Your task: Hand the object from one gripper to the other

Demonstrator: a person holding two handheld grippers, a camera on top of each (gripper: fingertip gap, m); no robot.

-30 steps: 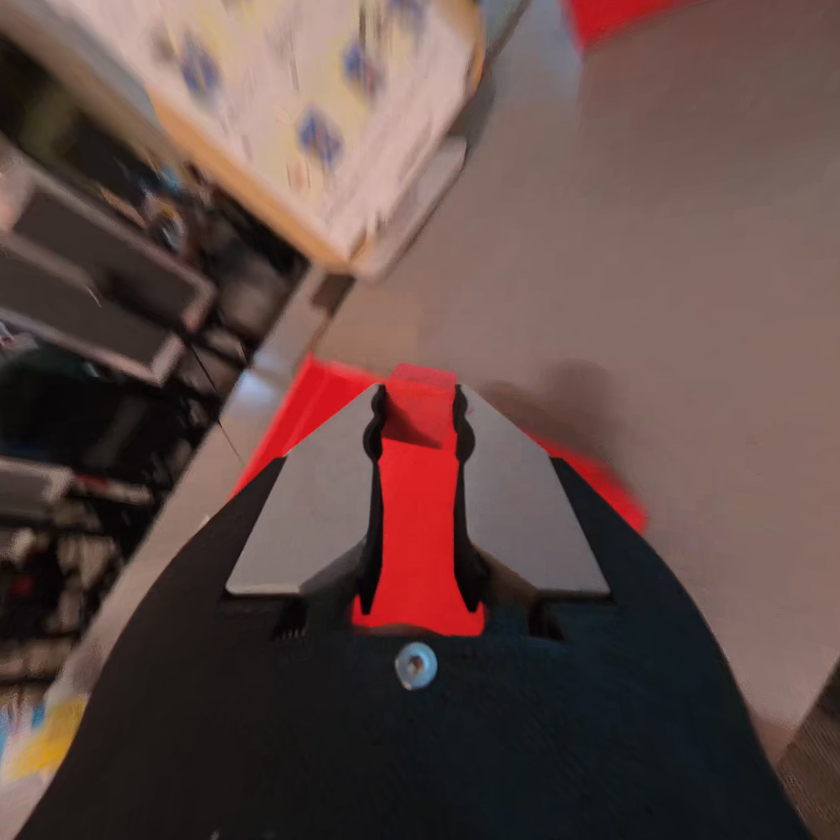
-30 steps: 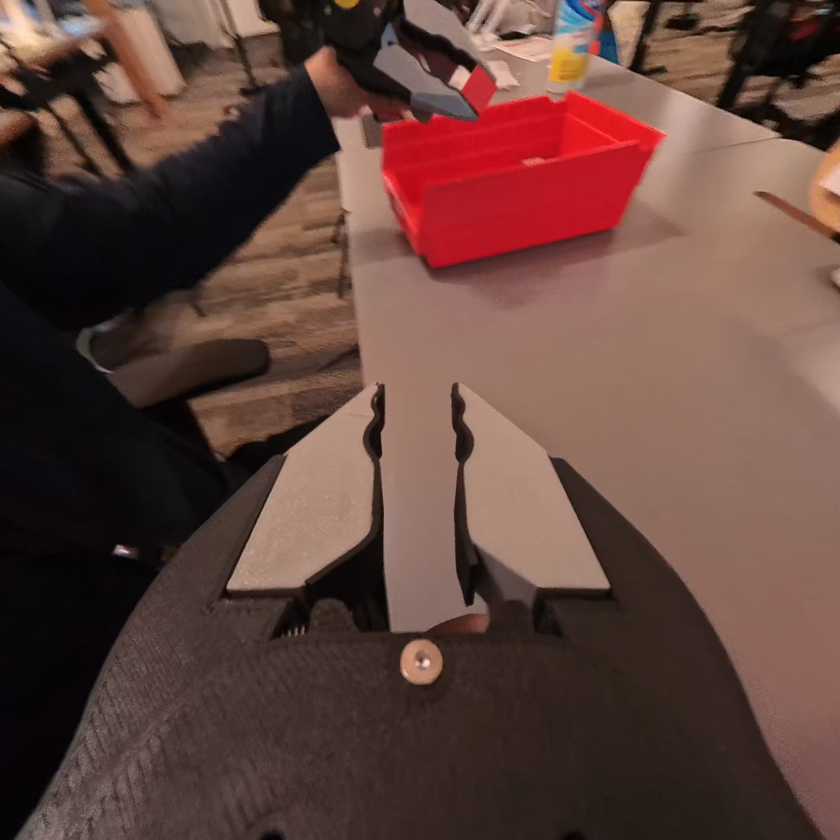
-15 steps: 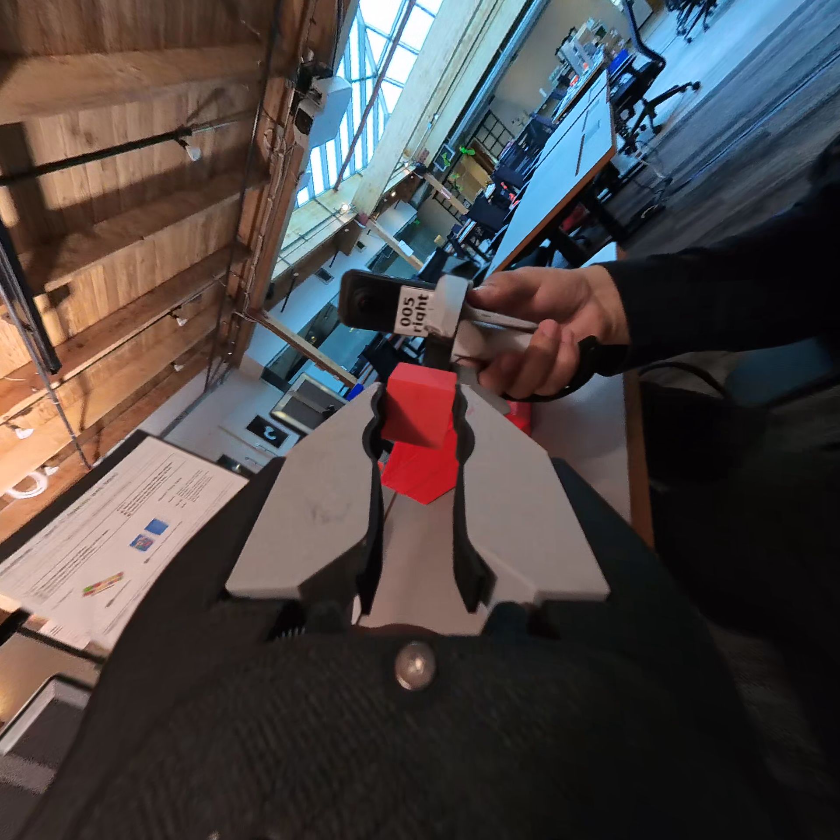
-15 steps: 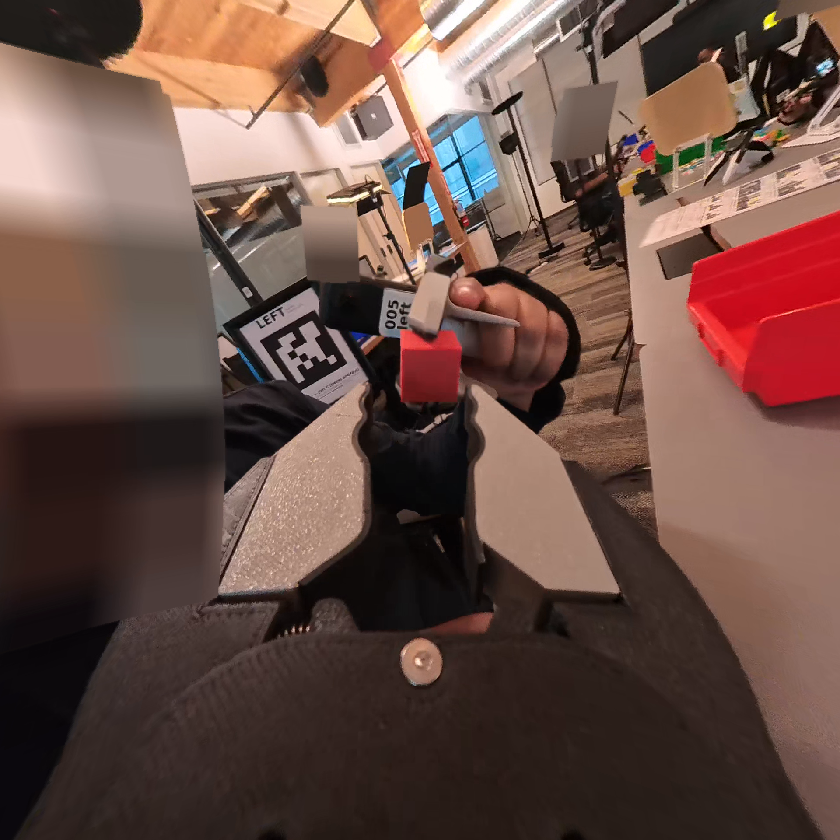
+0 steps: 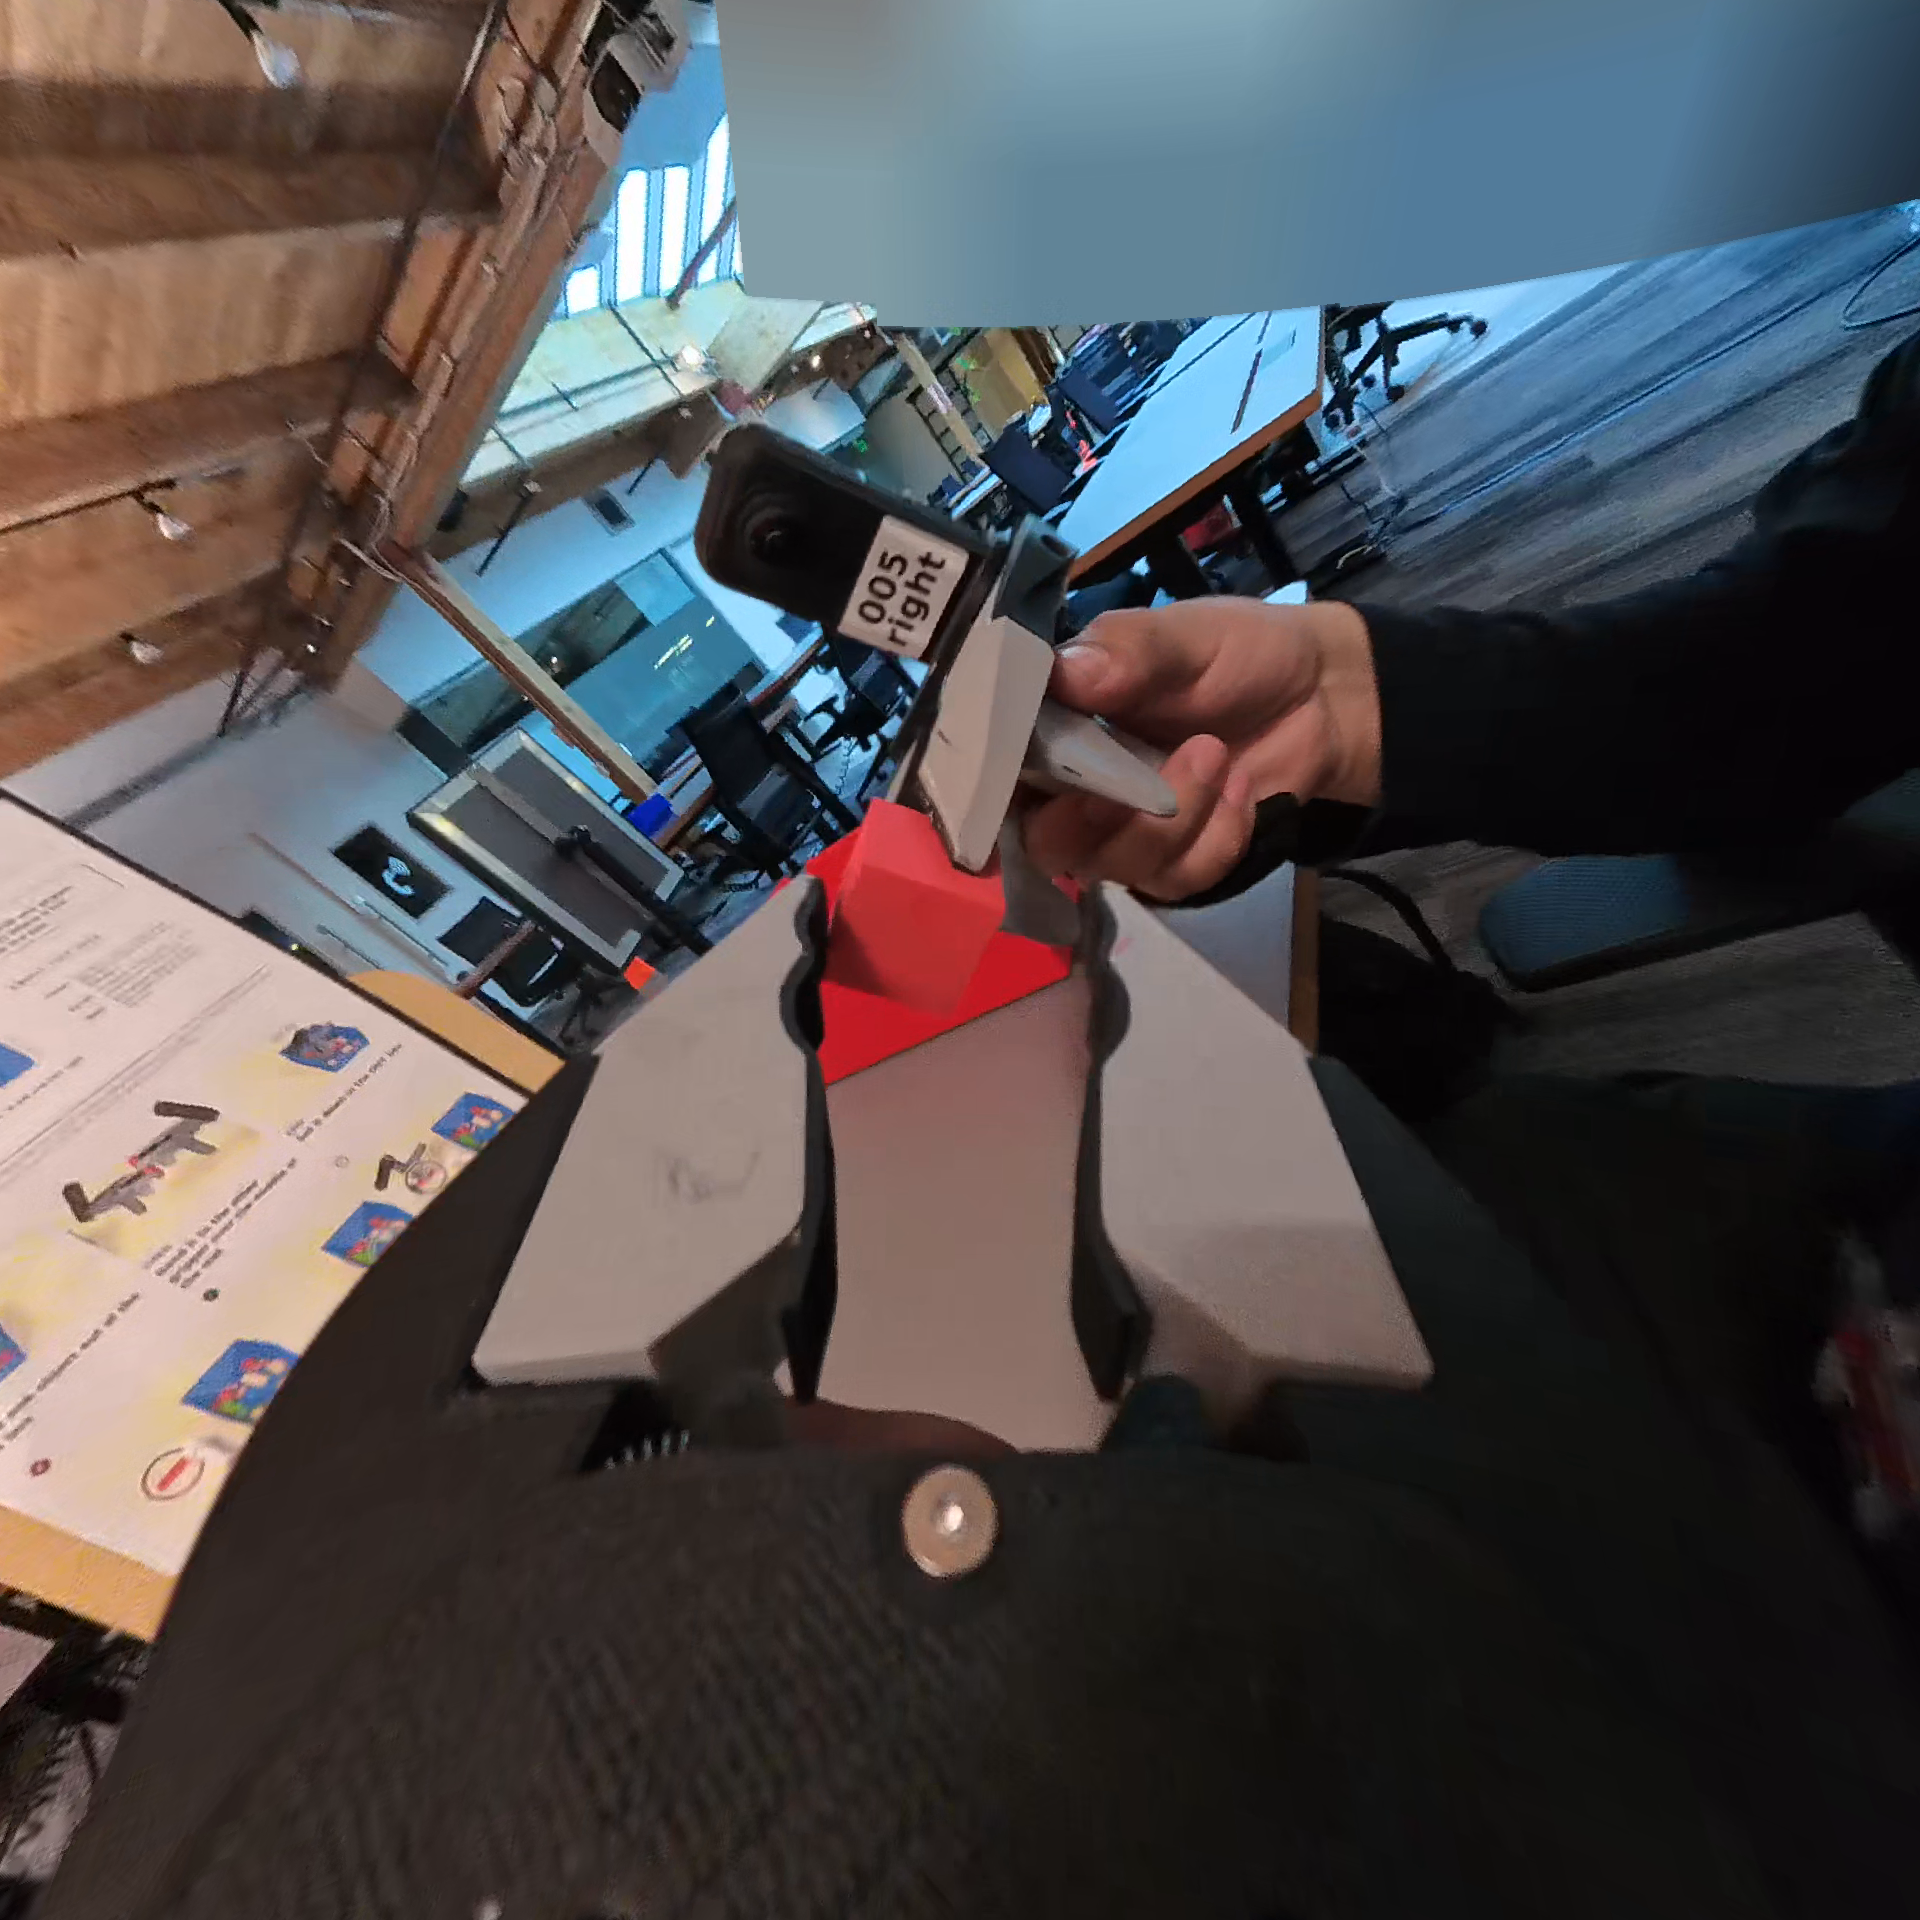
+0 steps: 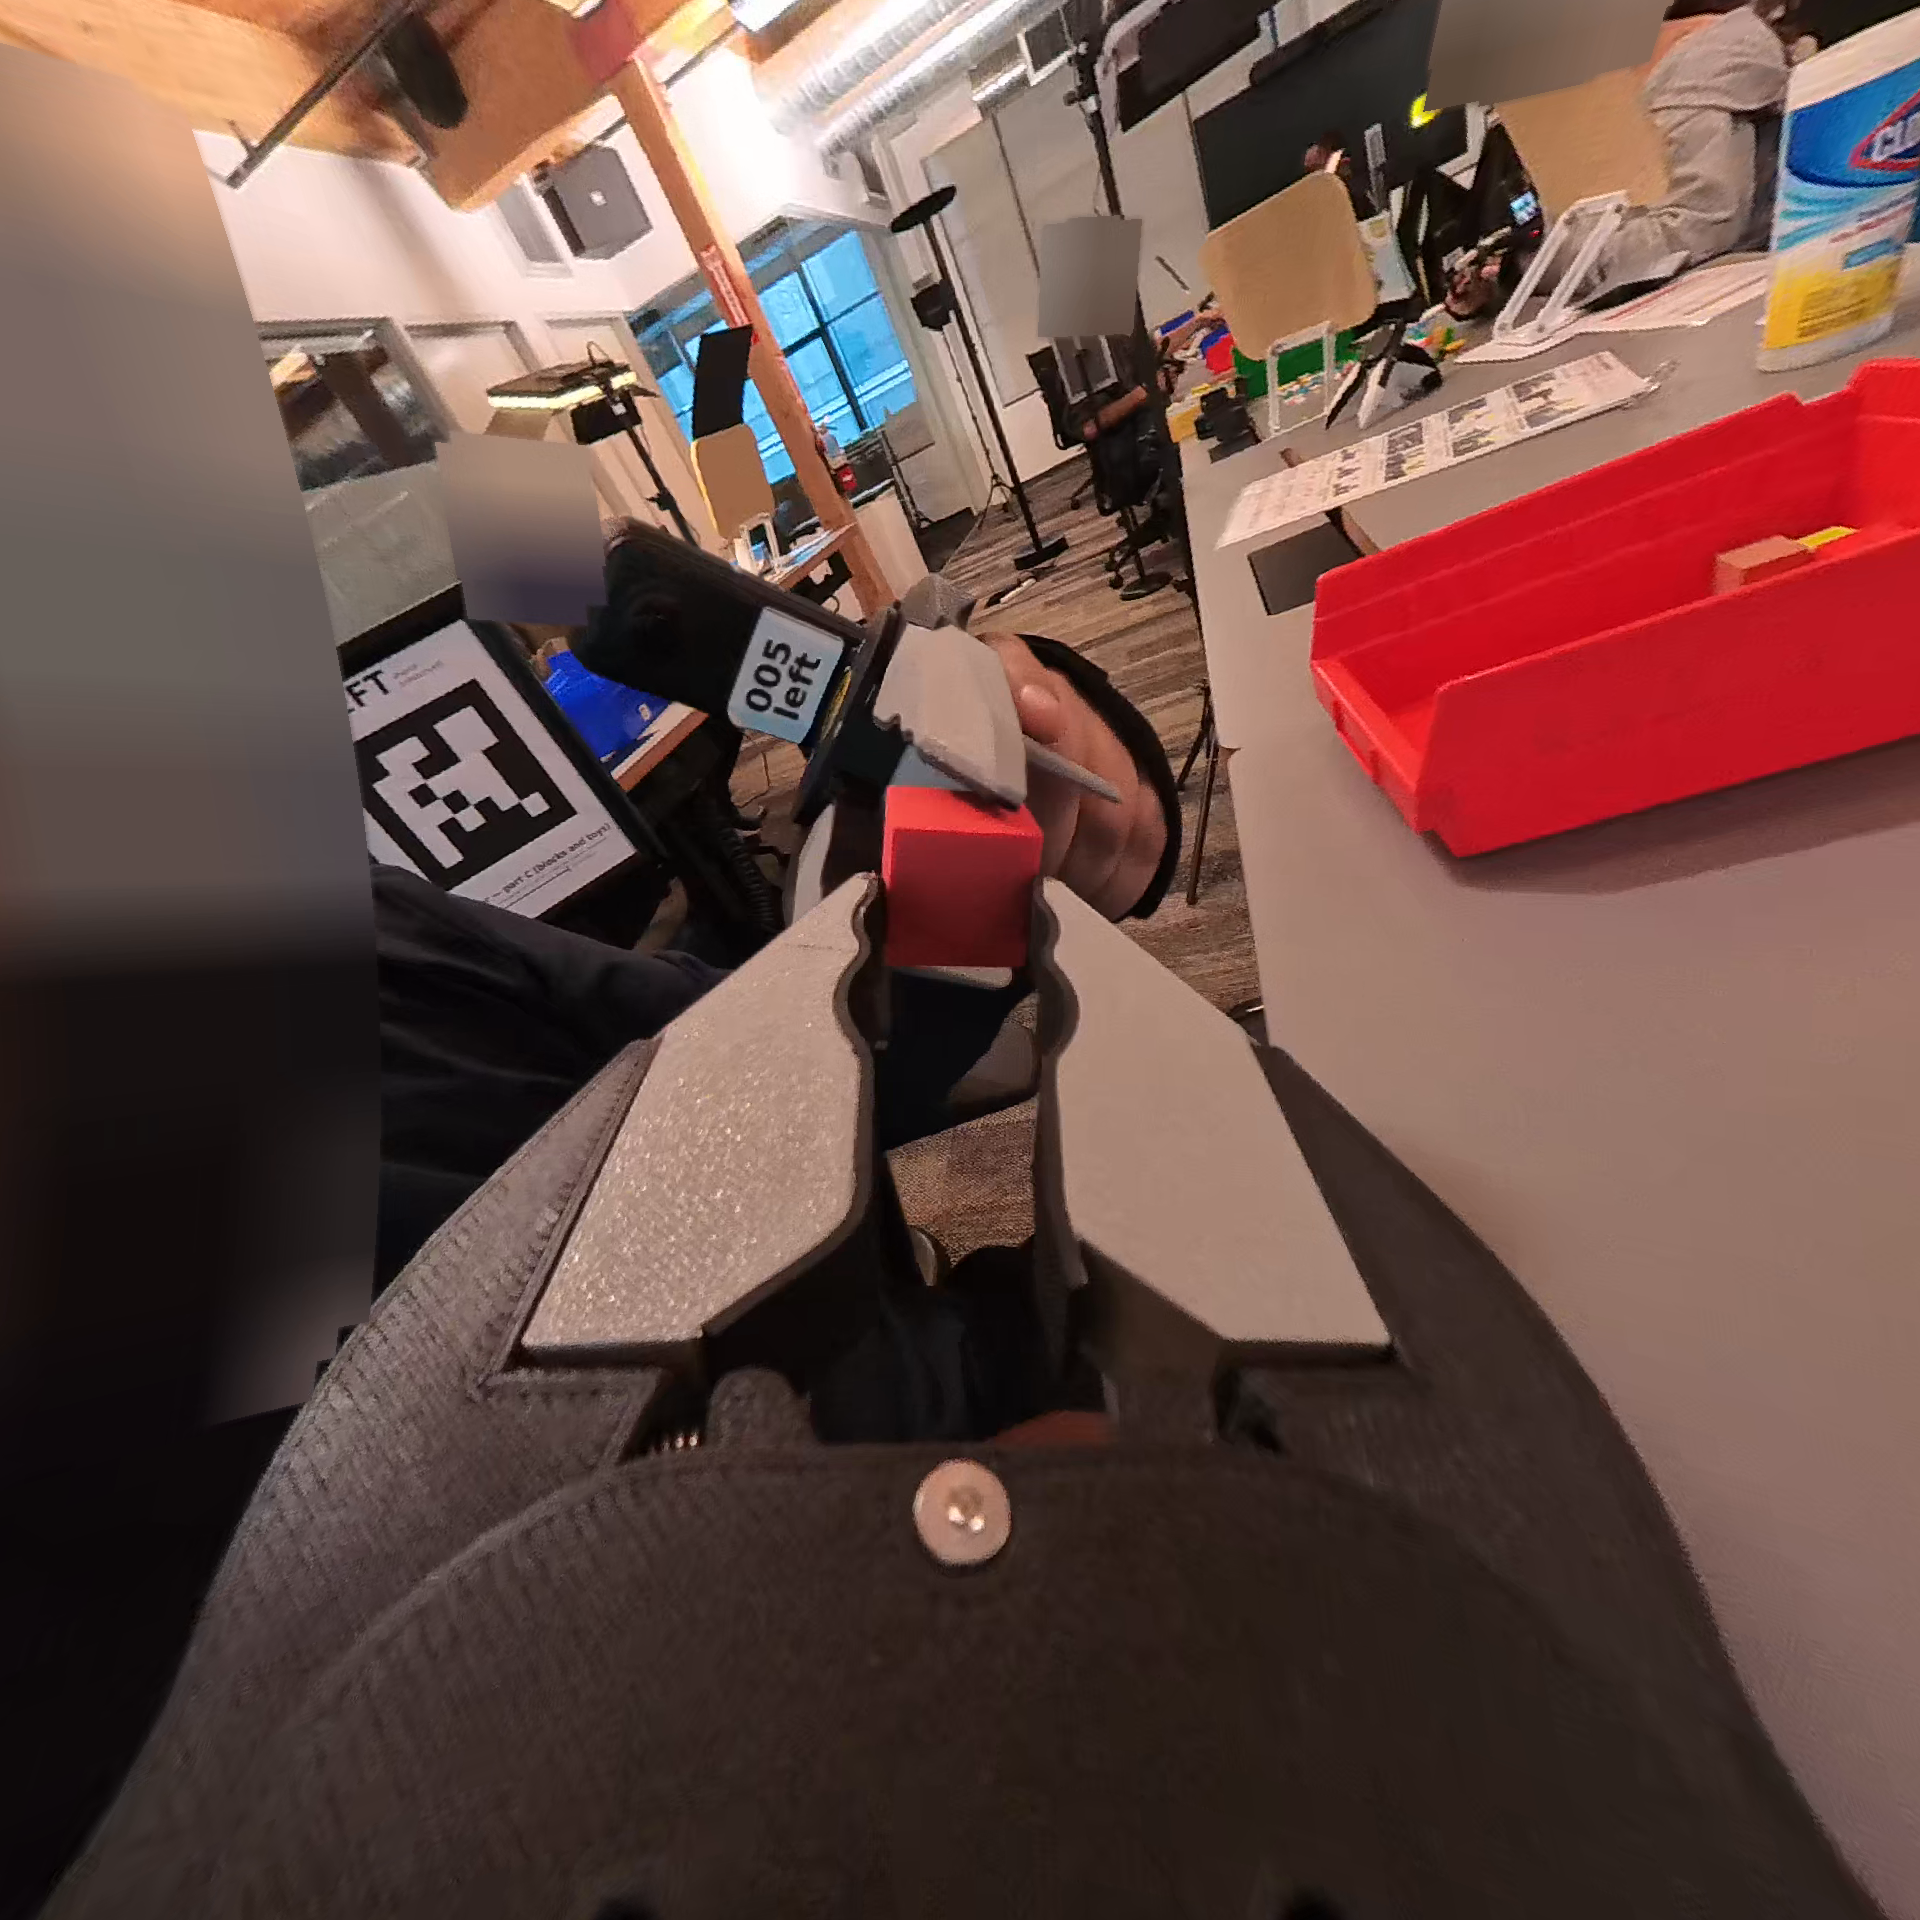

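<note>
A red cube (image 6: pixel 961 883) sits between my right gripper's (image 6: pixel 956 894) fingertips, which are shut on its two sides, in the air off the table's edge. In the left wrist view the cube (image 5: pixel 904 925) lies between my left gripper's (image 5: pixel 948 909) fingertips, which stand wider than the cube: it touches only the left finger. The right gripper's finger (image 5: pixel 982 748) presses on the cube's top there. In the right wrist view the left gripper's fingers (image 6: pixel 956 727) stand above and below the cube.
A red bin (image 6: pixel 1558 707) with small blocks (image 6: pixel 1766 566) stands on the grey table (image 6: pixel 1558 1039) to the right. A wipes canister (image 6: pixel 1839 187) stands behind it. A printed instruction sheet (image 5: pixel 208 1143) lies at the left. A marker sign (image 6: pixel 468 779) and the person's dark sleeves are close by. Less than 4 cm separates the two grippers' tips.
The two grippers swung up from the table and met. The right gripper closed on the red cube, and the left gripper's fingers have spread apart off it.
</note>
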